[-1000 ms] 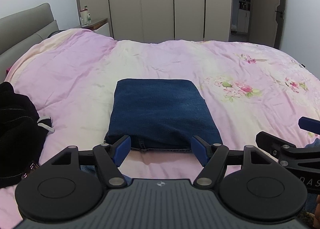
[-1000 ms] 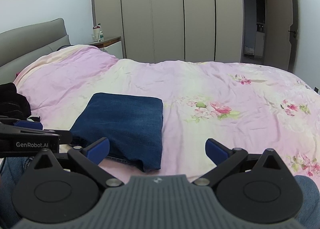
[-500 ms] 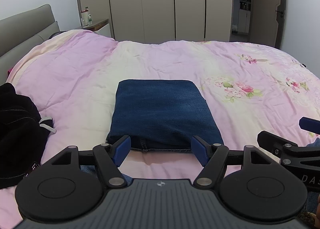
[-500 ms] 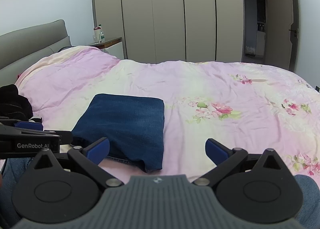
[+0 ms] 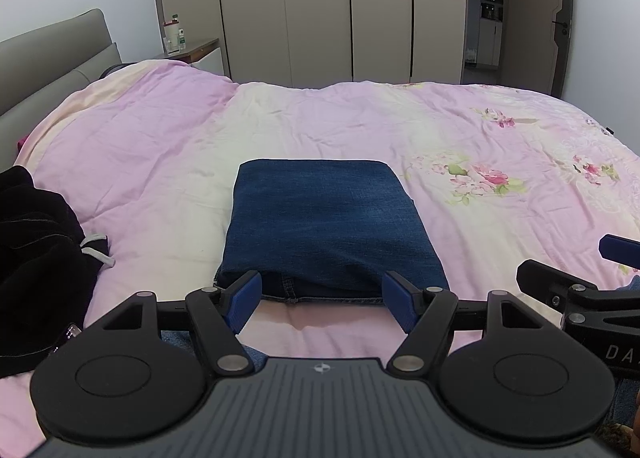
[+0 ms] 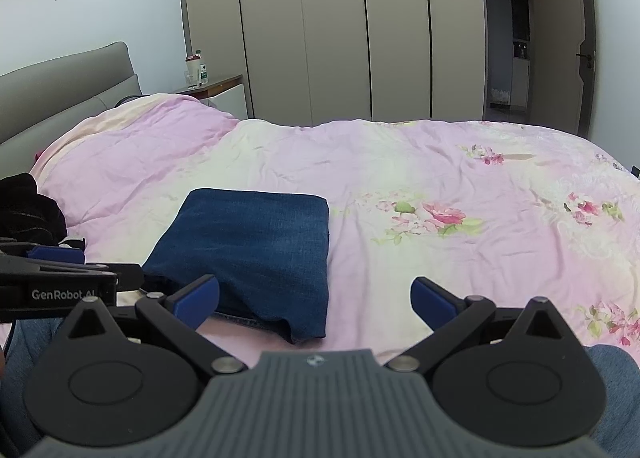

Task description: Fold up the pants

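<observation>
The dark blue denim pants (image 5: 328,225) lie folded into a neat rectangle on the pink floral duvet (image 5: 360,125); they also show in the right wrist view (image 6: 252,250). My left gripper (image 5: 322,302) is open and empty, just in front of the near edge of the pants, not touching them. My right gripper (image 6: 314,300) is open and empty, to the right of the left one, over the duvet near the pants' right corner. The right gripper's side shows in the left wrist view (image 5: 580,290); the left gripper's side shows in the right wrist view (image 6: 60,278).
A pile of black clothing (image 5: 36,258) lies on the bed at the left. A grey headboard (image 5: 56,45) and a nightstand with bottles (image 5: 188,45) stand at the far left. Wardrobe doors (image 5: 320,9) line the back wall. An open door (image 6: 560,41) is at the right.
Both grippers have risen and drawn back slightly; the pants sit a little lower in both views. The pants and both jaws are unchanged.
</observation>
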